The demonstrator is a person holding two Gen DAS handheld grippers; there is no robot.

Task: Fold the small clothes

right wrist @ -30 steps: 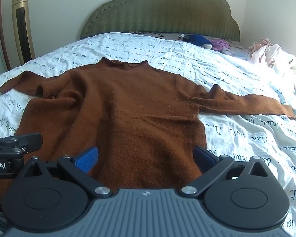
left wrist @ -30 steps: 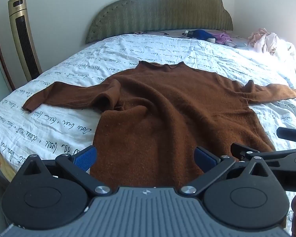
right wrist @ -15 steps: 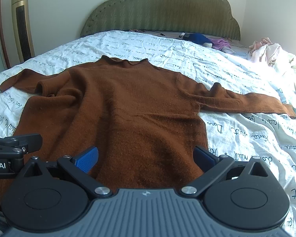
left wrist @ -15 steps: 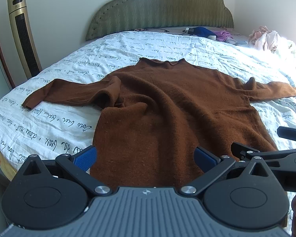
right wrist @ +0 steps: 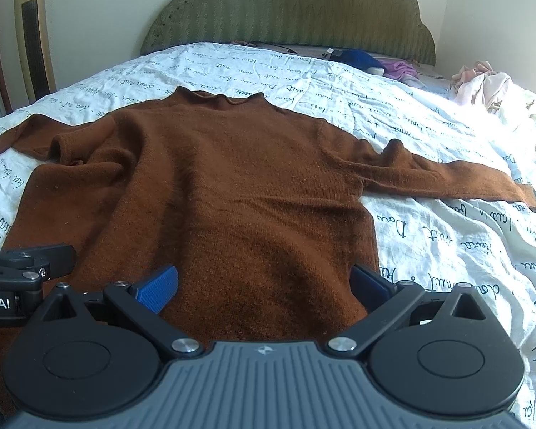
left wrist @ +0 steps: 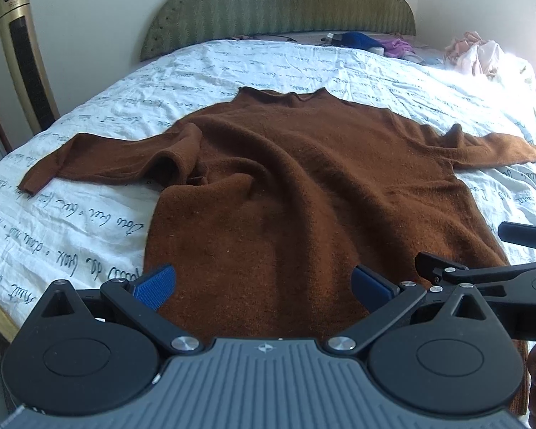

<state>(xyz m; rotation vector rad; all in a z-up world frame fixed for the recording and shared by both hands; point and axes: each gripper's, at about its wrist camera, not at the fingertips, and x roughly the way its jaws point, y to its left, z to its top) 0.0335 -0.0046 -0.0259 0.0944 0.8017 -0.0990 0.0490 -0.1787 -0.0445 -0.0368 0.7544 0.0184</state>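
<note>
Both tools, left tool point(left wrist: 262, 282) and right tool point(right wrist: 264, 282), have edged nearer the brown sweater's point(left wrist: 303, 186) hem, jaws apart, probably ready to grip.

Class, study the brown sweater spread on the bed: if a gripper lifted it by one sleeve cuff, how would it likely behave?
The brown sweater would probably hang limp: its knit already lies in soft folds beside the bunched sleeve. It would likely drag over the printed bedsheet rather than slide, since the surface looks fuzzy. Seemingly thick, it may stretch under its weight.
</note>
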